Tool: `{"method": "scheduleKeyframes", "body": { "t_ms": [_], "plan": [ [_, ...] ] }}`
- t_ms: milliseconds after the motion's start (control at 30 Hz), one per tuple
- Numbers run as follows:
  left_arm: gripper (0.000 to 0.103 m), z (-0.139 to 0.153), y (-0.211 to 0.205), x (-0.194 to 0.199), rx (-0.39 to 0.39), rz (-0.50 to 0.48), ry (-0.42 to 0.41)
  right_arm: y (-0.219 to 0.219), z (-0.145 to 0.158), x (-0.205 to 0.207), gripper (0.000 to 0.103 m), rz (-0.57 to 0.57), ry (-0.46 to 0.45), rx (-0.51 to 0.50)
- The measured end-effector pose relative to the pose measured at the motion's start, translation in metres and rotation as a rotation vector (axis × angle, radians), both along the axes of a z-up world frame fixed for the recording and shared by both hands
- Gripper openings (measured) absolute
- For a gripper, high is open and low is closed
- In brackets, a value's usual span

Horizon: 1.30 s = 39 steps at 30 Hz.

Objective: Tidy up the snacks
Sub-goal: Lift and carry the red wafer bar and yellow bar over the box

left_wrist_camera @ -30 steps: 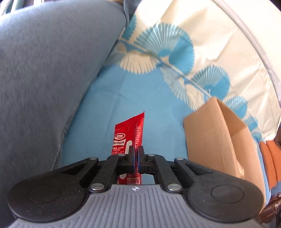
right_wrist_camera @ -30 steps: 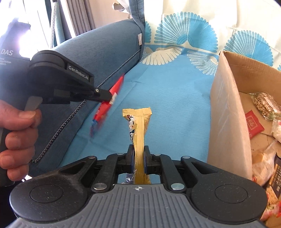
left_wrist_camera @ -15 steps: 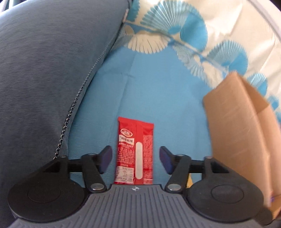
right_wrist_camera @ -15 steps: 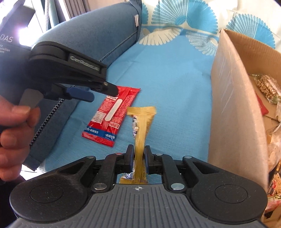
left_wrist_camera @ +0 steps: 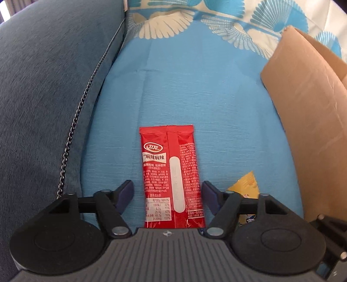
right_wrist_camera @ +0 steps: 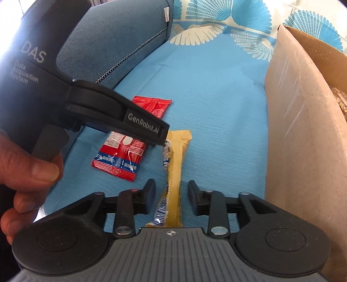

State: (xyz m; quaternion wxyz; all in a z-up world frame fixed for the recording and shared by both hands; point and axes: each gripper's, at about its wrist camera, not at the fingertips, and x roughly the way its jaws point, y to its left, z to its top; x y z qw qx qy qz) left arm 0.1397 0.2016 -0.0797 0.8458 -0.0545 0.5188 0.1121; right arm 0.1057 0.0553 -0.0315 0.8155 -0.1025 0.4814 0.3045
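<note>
A red snack packet lies flat on the blue cloth, between the open fingers of my left gripper. It also shows in the right wrist view, partly hidden under the left gripper's body. A yellow snack packet lies on the cloth to the right of the red one, between the open fingers of my right gripper. Its corner shows in the left wrist view.
A brown cardboard box stands on the right with snacks inside; it also shows in the left wrist view. A dark blue sofa cushion rises on the left. A patterned cream cushion is at the back.
Both grippers opened. The left one let the red packet go flat onto the cloth, then the right one released the yellow packet beside it.
</note>
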Motion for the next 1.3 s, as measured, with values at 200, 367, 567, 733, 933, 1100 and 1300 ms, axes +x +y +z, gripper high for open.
{"method": "scheduleKeyframes", "body": {
  "t_ms": [200, 367, 567, 733, 933, 1100, 1300],
  "plan": [
    [0.052, 0.008, 0.005, -0.006, 0.019, 0.029, -0.042, -0.003, 0.002, 0.0, 0.039, -0.017, -0.007, 0.008],
    [0.052, 0.007, 0.014, -0.007, -0.023, 0.074, -0.017, -0.002, 0.001, 0.0, 0.039, -0.01, -0.004, -0.006],
    [0.06, 0.004, 0.014, -0.003, -0.012, 0.066, 0.004, 0.002, -0.001, 0.0, 0.014, 0.016, -0.017, -0.015],
    [0.063, 0.002, 0.012, -0.001, 0.001, 0.059, 0.008, 0.001, 0.006, -0.001, 0.01, 0.011, -0.054, 0.008],
    [0.054, 0.001, 0.009, -0.001, 0.007, 0.046, 0.0, 0.0, 0.006, 0.001, 0.01, 0.008, -0.049, 0.008],
    [0.053, 0.003, 0.013, -0.003, 0.005, 0.056, -0.002, 0.003, 0.001, 0.005, 0.012, 0.011, -0.01, -0.011],
    [0.06, 0.002, 0.013, -0.002, 0.012, 0.052, 0.007, 0.003, -0.001, 0.007, 0.017, -0.012, -0.01, -0.012]
  ]
}}
